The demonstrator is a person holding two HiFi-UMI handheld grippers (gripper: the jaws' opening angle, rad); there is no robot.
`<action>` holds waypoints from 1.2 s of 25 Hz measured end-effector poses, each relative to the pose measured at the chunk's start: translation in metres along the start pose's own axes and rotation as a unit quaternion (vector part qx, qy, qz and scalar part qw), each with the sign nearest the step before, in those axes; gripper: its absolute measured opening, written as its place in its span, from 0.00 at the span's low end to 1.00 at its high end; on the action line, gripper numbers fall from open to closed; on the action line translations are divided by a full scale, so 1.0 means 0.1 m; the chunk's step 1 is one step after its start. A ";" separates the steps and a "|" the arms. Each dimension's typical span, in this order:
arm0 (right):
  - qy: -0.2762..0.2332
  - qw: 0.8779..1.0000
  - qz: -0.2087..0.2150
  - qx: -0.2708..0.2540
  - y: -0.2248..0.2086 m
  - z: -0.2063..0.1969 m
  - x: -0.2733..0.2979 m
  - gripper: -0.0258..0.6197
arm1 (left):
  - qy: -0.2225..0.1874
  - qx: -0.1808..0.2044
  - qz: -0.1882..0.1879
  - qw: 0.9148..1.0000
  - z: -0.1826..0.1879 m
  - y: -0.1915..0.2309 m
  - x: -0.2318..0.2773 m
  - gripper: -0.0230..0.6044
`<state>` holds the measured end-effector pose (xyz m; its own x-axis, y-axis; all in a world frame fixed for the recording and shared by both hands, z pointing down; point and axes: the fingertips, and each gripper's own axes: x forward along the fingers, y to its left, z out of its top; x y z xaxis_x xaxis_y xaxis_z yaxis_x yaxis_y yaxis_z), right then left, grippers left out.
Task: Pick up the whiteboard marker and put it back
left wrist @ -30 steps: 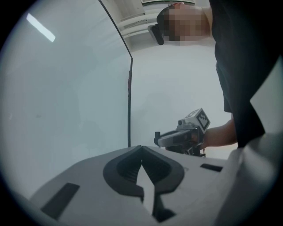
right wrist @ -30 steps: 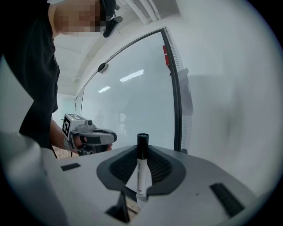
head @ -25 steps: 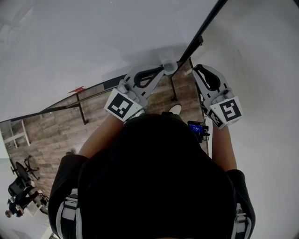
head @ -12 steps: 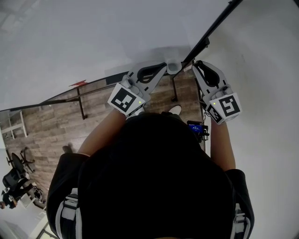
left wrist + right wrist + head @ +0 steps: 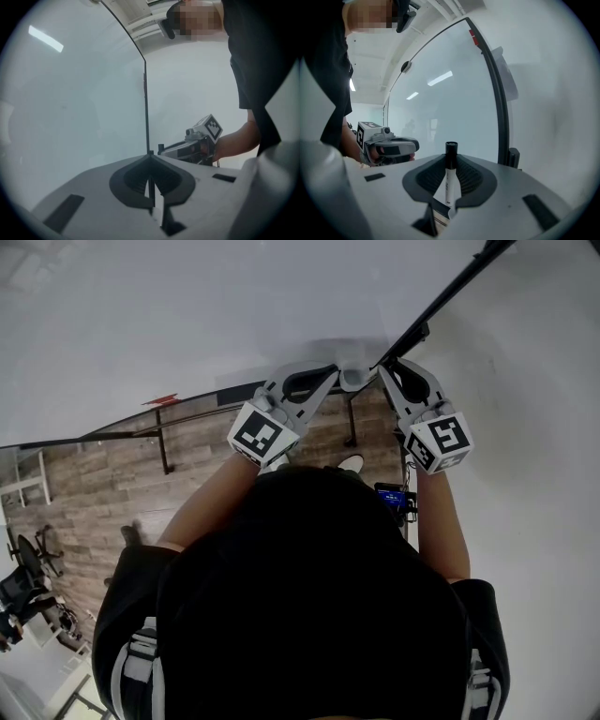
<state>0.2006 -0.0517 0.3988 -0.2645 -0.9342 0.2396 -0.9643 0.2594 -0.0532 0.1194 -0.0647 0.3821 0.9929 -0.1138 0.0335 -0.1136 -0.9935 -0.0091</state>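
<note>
We've got the right gripper [image 5: 451, 161] with its jaws clamped on the whiteboard marker [image 5: 449, 180], the left gripper [image 5: 150, 161] closed up and empty, both near the whiteboard [image 5: 187, 315], with wood floor [image 5: 112, 493] below.

Grey-brown wood-plank floor [image 5: 103, 493] runs beneath the whiteboard stand [image 5: 141, 433], whose thin black legs [image 5: 164, 451] stand on the planks. A white shoe [image 5: 352, 462] rests on the floor just beside one of the stand's legs. Well away from the stand, black office chairs [image 5: 39, 551] and a white rack [image 5: 26, 491] also stand on the boards.
</note>
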 end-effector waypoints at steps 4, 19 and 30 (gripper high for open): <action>0.015 1.000 -0.001 0.004 -0.04 -0.10 0.11 0.14 | -0.007 -0.018 0.001 1.000 0.01 0.03 -0.02 0.04; 0.037 0.999 0.011 -0.009 -0.12 -0.67 0.57 0.14 | -0.007 -0.005 0.008 1.000 -0.13 0.13 0.01 0.04; 0.082 0.996 0.009 -0.018 -0.21 -1.32 0.83 0.14 | -0.011 -0.015 0.007 1.000 -0.14 0.10 0.02 0.04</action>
<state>0.2003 -0.1019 0.5475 -0.2724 -0.8779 0.3939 -0.9578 0.2865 -0.0239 0.1194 -0.0753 0.3962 0.9917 -0.1284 0.0108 -0.1286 -0.9915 0.0211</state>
